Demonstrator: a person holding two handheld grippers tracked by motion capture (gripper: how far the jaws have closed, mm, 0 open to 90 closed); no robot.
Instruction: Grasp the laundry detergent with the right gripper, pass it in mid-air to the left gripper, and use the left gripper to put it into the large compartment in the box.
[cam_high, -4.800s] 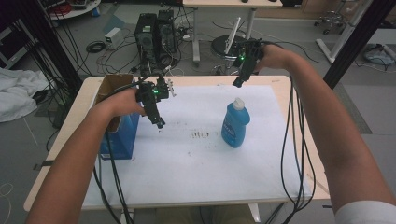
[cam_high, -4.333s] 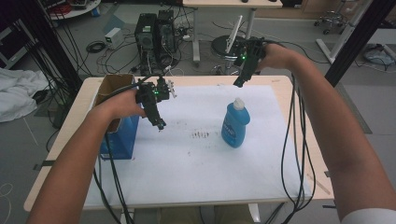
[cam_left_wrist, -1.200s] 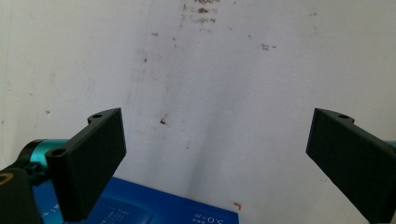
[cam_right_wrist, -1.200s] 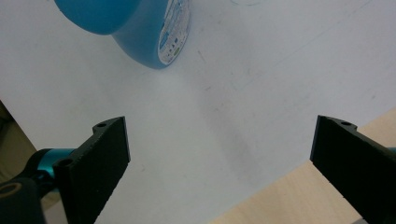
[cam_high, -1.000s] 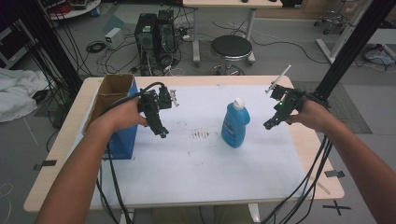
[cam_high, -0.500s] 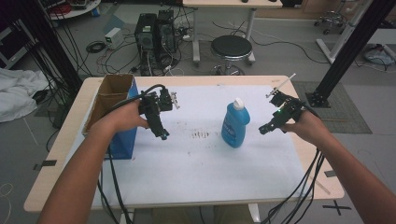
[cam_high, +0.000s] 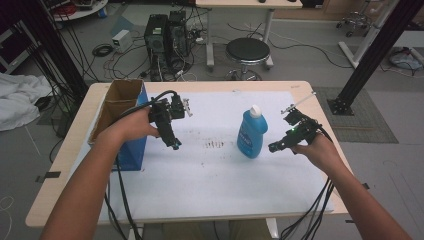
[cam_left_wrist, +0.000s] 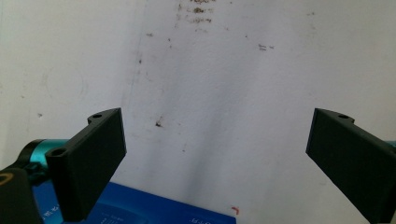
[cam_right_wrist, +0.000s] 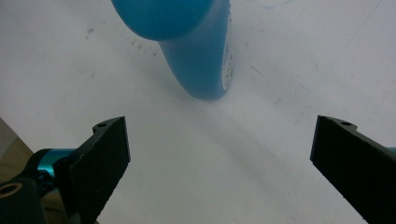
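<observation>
A blue detergent bottle (cam_high: 250, 136) with a white cap stands upright on the white table cover (cam_high: 215, 185), right of centre. My right gripper (cam_high: 274, 148) hovers just right of the bottle, pointing at its lower body without touching it. In the right gripper view its jaws (cam_right_wrist: 219, 126) stand wide open, with the bottle (cam_right_wrist: 196, 46) ahead and apart from them. My left gripper (cam_high: 174, 144) is held over the cover beside the blue cardboard box (cam_high: 131, 150), pointing down. Its jaws (cam_left_wrist: 217, 121) are wide open with nothing between them.
The open-topped box (cam_high: 117, 102) stands at the table's left edge; its blue side (cam_left_wrist: 140, 212) lies under the left gripper. Dark stains (cam_high: 216, 145) mark the cover's middle. Cables trail from both grippers over the front edge. A stool (cam_high: 247, 50) stands behind the table.
My right gripper has come down from behind the table's far edge to the bottle's right side, sliding closer to it. My left gripper has lowered slightly.
</observation>
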